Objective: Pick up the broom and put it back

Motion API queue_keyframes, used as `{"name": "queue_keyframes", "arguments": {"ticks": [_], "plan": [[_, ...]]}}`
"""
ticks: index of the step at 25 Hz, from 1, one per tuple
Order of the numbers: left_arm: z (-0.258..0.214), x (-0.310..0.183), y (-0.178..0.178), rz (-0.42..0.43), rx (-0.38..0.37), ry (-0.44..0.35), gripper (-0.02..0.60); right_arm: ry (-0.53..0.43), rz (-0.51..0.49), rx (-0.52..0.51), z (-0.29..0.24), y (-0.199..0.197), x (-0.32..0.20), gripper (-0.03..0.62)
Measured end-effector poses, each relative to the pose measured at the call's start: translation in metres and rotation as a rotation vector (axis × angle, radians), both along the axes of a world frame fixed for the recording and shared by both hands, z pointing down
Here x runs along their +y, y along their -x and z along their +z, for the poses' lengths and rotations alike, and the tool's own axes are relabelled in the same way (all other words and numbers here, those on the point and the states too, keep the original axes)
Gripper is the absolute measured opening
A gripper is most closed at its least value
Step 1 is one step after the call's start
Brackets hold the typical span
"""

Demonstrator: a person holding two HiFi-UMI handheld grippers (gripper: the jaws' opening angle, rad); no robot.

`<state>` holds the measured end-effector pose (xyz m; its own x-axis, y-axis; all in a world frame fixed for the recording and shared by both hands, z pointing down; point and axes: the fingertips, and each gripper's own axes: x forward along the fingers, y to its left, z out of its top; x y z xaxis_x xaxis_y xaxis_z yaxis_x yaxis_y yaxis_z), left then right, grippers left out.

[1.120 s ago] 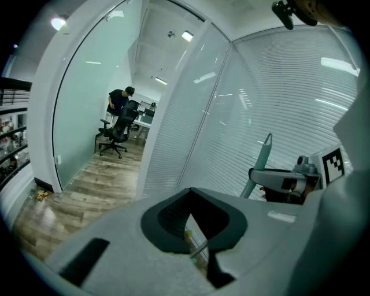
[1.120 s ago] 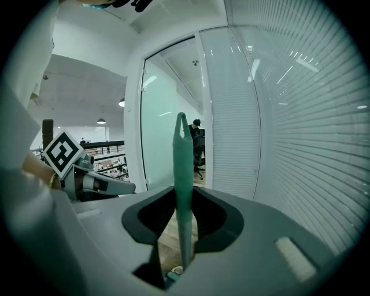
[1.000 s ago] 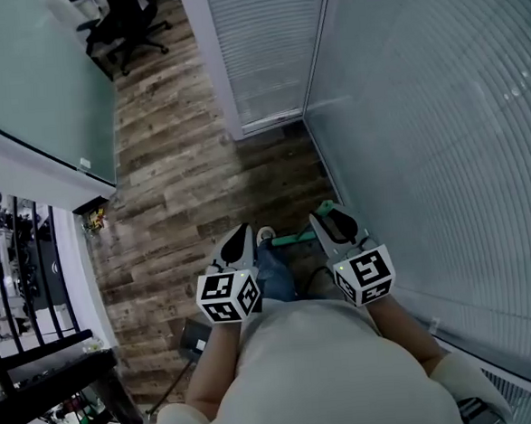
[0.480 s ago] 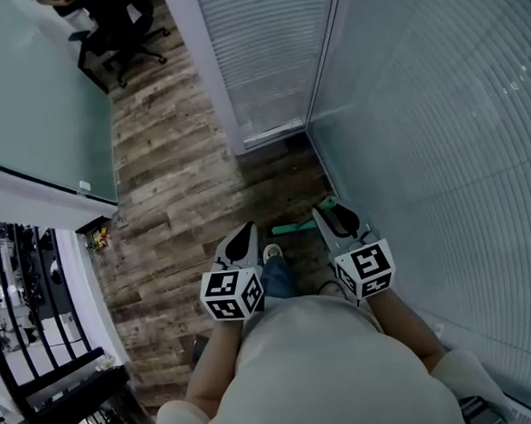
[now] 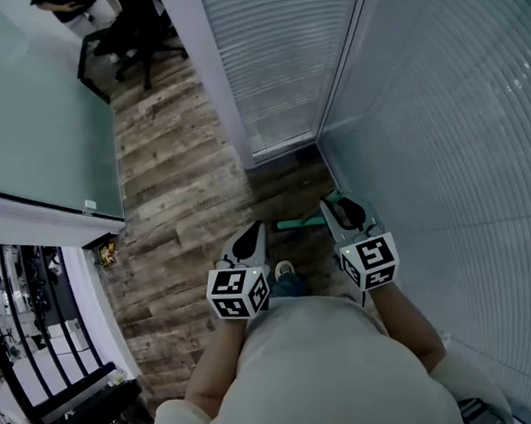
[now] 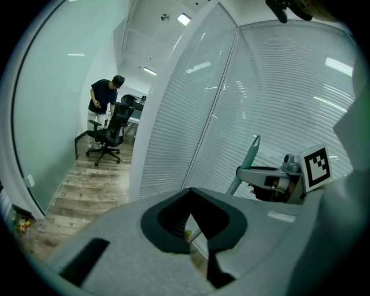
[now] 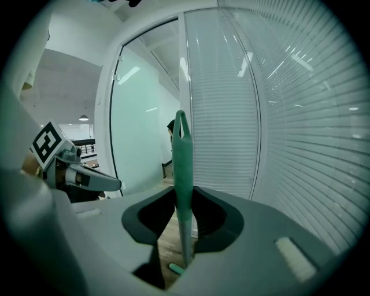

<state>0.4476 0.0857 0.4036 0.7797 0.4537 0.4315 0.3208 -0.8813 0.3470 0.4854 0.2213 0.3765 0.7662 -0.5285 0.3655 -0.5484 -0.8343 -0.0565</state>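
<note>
1. Wood-plank flooring (image 5: 174, 195) runs down a narrow corridor and turns a corner just ahead.
2. On the right stands a tall glass wall backed by white slatted blinds (image 5: 457, 102), with a frosted pale-green glass partition (image 5: 32, 114) on the left.
3. A black wheeled office chair (image 6: 107, 136) stands at the far end of the corridor, with a person in dark clothes (image 6: 104, 101) bent over it.
4. The teal-green plastic broom (image 7: 182, 167) is off its resting place and is carried at the person's right side, near the blinds wall.
5. The right tool (image 7: 184, 217) is clamped on the broom's handle, with a pad on each side of the shaft.
6. The left tool (image 6: 191, 222) carries nothing. Its pads are drawn nearly together, and only floor shows through the slit.
7. I judge this to be the carry back to the broom's place. It would go best with a firm clamp and the shaft kept away from the blinds. The low end should stay off the planks and clear of the carrier's shoe (image 5: 284, 269).
8. The broom's long axis stands close to upright. The notched handle tip points at the ceiling, and the other end hangs down towards the floor.
</note>
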Motion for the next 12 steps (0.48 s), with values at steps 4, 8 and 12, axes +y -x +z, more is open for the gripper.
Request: {"name": "queue_keyframes", "arguments": {"ticks": [4, 8, 12], "plan": [[0.005, -0.009, -0.025, -0.001, 0.002, 0.002, 0.003, 0.015, 0.008, -0.004, 0.009, -0.025, -0.005, 0.103], [0.019, -0.017, -0.041, -0.010, -0.007, 0.002, 0.003, 0.016, 0.022, -0.004, 0.025, -0.046, -0.004, 0.103], [0.029, -0.016, -0.050, -0.017, -0.014, 0.000, 0.003, 0.013, 0.024, -0.003, 0.034, -0.064, -0.002, 0.103]]}}
